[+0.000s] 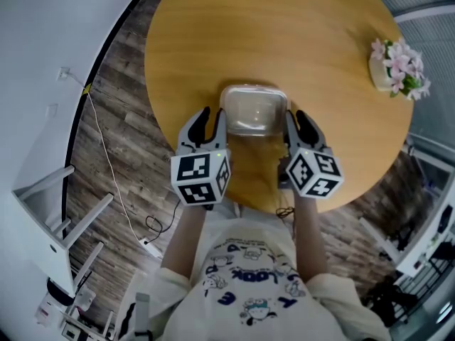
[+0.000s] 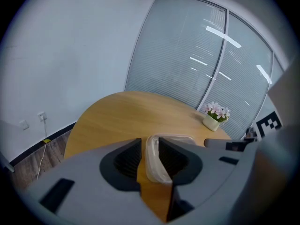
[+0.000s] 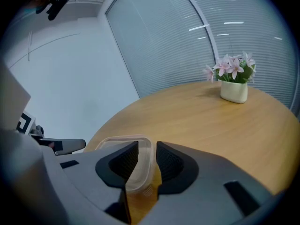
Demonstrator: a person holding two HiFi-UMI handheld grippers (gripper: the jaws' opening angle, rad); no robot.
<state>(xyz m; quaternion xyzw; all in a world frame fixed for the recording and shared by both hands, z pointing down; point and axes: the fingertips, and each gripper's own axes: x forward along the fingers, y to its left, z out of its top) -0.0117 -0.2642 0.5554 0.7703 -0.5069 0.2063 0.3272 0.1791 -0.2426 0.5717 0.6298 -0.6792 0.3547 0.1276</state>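
**Both tongs clamped on one clear container**

The left tongs (image 1: 213, 121) are nearly closed, pinching the left wall of the clear plastic container (image 1: 254, 111). The right tongs (image 1: 294, 124) pinch its right wall the same way. The container sits on the round desk (image 1: 284, 27) close to the near edge, with bare wood beyond it. A flower pot (image 1: 391, 73) stands well apart at the desk's right rim. The shirt (image 1: 249, 279) has a print that partly reads "LOOK".

Brightly, evenly lit from overhead, with strip-light glare on blinds (image 2: 187, 64), fisheye-dark corners and blurred foregrounds in 2 gripper views.
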